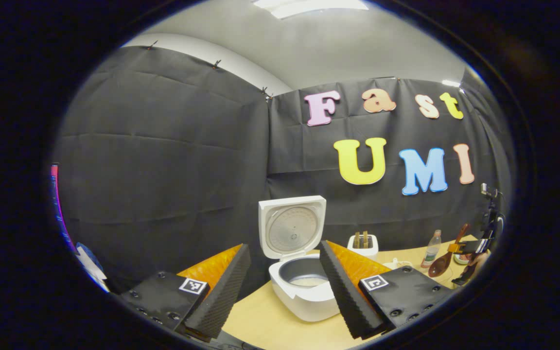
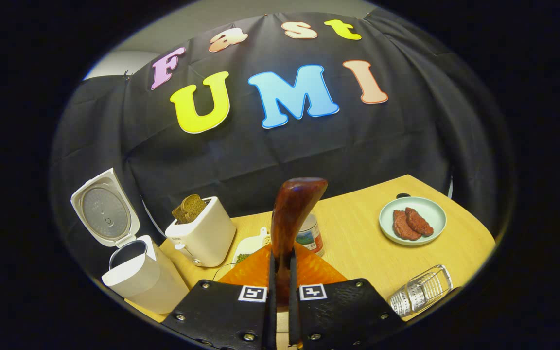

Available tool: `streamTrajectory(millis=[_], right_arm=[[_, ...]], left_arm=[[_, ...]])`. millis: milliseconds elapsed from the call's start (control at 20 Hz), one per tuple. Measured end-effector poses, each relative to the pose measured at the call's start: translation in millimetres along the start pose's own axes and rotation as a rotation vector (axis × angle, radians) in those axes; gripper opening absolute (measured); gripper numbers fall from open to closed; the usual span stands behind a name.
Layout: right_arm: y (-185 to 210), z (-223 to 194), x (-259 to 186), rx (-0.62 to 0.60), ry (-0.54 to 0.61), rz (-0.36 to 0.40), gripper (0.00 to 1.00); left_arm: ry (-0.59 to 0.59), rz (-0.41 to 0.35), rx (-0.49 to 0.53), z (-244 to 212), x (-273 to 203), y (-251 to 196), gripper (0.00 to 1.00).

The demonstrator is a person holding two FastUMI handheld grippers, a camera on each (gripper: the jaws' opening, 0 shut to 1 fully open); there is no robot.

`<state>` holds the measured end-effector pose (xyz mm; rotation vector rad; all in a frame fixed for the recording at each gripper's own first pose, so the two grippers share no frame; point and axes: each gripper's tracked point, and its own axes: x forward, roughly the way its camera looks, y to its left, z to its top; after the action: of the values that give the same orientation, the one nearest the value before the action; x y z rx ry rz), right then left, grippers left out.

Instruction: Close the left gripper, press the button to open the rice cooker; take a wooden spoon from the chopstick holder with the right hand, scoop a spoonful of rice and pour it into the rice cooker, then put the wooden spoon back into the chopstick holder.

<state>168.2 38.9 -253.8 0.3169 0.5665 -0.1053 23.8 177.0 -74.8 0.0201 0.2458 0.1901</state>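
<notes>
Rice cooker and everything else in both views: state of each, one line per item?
Rice cooker: lid up, pot exposed.
Left tongs: open, empty.
Right tongs: shut on the wooden spoon.
Toaster: bread in the slots.
Plate: upright on the table, two pieces of meat on it.
Metal holder: lying on its side.
Bottle: standing, capped.

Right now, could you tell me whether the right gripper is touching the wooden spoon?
Touching. In the right gripper view, the right gripper has both fingers pressed against the wooden spoon, whose handle rises from between them.
</notes>
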Motion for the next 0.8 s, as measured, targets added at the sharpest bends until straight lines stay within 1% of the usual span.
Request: streamTrajectory(millis=[50, 100, 250, 400, 500, 650, 800], right_arm=[[3, -7, 7, 0.001, 0.014, 0.004, 0.10], [7, -12, 14, 0.004, 0.023, 0.007, 0.10], [13, -25, 33, -0.004, 0.043, 0.000, 0.10], [16, -38, 48, -0.054, 0.060, -0.019, 0.10], [22, -50, 52, -0.092, 0.081, -0.017, 0.10], [38, -60, 51, -0.124, 0.082, 0.019, 0.10], [57, -73, 46, -0.088, 0.129, 0.083, 0.10]], left_arm=[[0.001, 0.012, 0.004, 0, -2, 6, 0.94], [0.002, 0.024, 0.006, 0, -6, 11, 0.99], [0.009, 0.057, 0.007, -3, -11, 24, 0.99], [0.017, 0.082, 0.012, -9, -19, 33, 0.99], [0.021, 0.096, 0.016, -10, -22, 39, 0.99], [0.025, 0.107, 0.011, -12, -27, 44, 0.99], [0.035, 0.104, 0.014, -16, -29, 43, 0.99]])
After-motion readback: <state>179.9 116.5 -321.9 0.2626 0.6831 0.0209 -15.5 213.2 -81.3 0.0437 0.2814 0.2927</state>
